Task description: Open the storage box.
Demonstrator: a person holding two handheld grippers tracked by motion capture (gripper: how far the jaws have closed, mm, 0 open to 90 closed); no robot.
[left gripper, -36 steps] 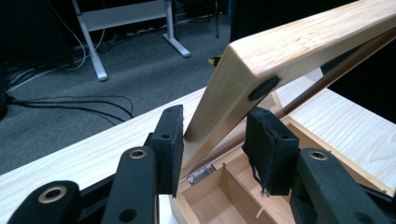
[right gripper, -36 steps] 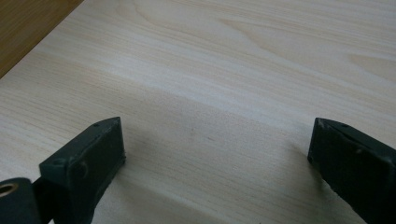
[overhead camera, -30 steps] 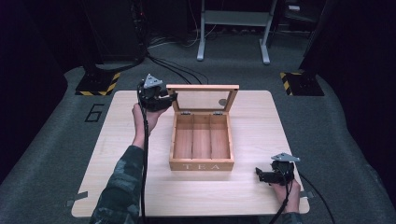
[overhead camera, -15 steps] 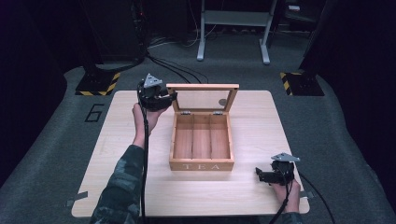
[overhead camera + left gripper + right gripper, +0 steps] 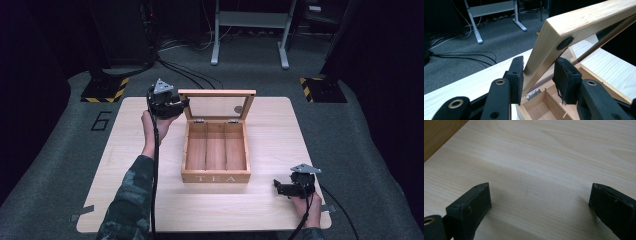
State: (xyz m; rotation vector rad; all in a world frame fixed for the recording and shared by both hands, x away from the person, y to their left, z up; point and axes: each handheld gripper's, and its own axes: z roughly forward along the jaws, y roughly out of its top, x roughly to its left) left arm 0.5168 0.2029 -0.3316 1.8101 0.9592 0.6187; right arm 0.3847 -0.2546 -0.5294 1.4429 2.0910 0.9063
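While the wooden box (image 5: 216,152) sits near the middle of the pale table (image 5: 125,150), its lid (image 5: 217,104) stands raised at the back on two small metal hinges, and the word TEA is cut into the front wall. Inside, thin dividers split the box into three long compartments, all bare wood as far as the high view shows. The lid is a wooden frame around a clear pane, and a small dark round spot sits near its right side.

At the lid's left corner is the left gripper (image 5: 181,105), held by a hand (image 5: 155,125) whose camouflage sleeve (image 5: 127,205) comes in from the bottom edge. In the left gripper view the two black jaws stand apart on either side of the lid's wooden edge (image 5: 554,42); one pad (image 5: 516,75) looks to be touching the wood, the other pad (image 5: 565,80) stands a little off it, though from this angle I cannot be sure whether the frame is really pinched. A dark round mark shows on the end of the frame just above the jaws.

Near the table's front right corner the right gripper (image 5: 280,187) lies low by the tabletop, well apart from the box, its jaws pointing left towards it. In the right gripper view its jaws are spread wide with bare tabletop between them, holding nothing
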